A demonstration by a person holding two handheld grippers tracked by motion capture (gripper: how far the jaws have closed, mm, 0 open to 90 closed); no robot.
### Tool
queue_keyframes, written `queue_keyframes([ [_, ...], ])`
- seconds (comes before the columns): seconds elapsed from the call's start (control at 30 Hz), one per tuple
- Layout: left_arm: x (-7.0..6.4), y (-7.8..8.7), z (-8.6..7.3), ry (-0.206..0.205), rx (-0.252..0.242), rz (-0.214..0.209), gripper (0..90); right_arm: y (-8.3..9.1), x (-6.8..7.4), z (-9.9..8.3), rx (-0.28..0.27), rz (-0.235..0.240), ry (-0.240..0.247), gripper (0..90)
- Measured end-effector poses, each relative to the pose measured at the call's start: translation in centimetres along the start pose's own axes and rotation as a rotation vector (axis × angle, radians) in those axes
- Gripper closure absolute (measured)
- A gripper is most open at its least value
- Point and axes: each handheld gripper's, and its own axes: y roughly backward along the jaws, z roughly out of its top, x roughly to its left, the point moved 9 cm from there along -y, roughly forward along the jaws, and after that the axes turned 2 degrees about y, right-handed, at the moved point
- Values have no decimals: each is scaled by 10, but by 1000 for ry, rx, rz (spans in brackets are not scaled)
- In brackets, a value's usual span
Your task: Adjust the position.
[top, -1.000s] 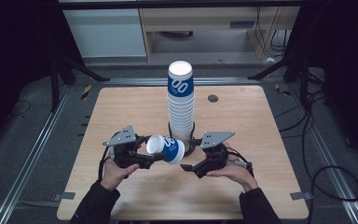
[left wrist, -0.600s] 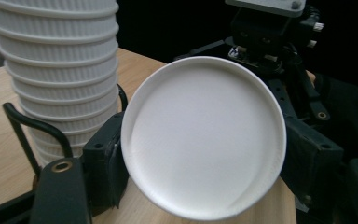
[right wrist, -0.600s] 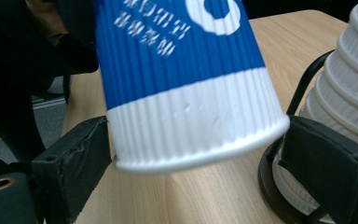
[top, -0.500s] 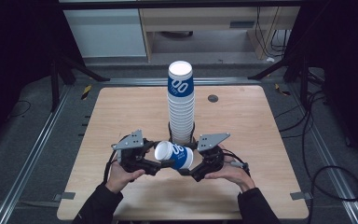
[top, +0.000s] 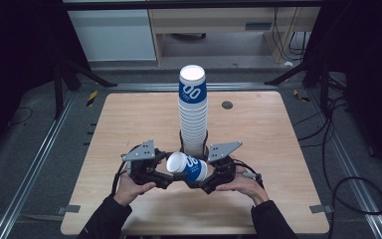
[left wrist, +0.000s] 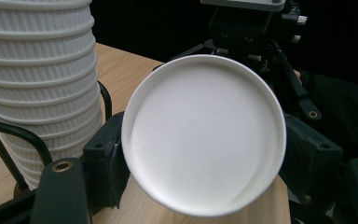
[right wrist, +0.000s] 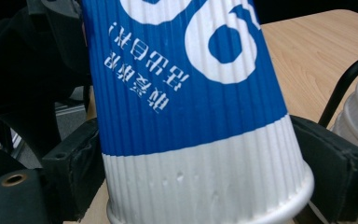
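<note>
Right gripper [top: 210,180] clamped on the rim end of the blue-and-white cup [top: 188,167], jaws hugging its ribbed white band. The cup lies sideways above the table [top: 288,164] at 6 o'clock of the cup stack [top: 193,112], base pointing at the left gripper [top: 168,178]. Left jaws look spread beside the base, not pinching — hard to confirm. Step: mid-air handover. Next move likely: left closes, right releases. Both hands low, forearms in from 6 o'clock.

A light wooden table [top: 129,129] stands on a dark floor [top: 25,149]. On it, near the middle, a black wire holder [top: 184,145] bears a tall stack of cups [top: 193,112]. A small dark round spot [top: 227,105] sits toward the far right.
</note>
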Motion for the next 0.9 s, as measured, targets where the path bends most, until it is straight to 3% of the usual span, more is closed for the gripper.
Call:
queue_keyframes([
  [0.3, 2, -1, -1, 15, 6, 1, 250, 2, -1, -2, 13, -6, 17, 145],
  [0.6, 2, 7, 2, 0, 31, 14, 149, 8, -2, -1, 23, -28, 38, 149],
  [0.77, 7, 12, -3, -6, 81, 31, 127, 11, -6, -5, 60, -58, 56, 148],
  [0.9, 8, 8, -14, -17, 159, 29, 113, 9, -6, -9, 106, -76, 83, 148],
])
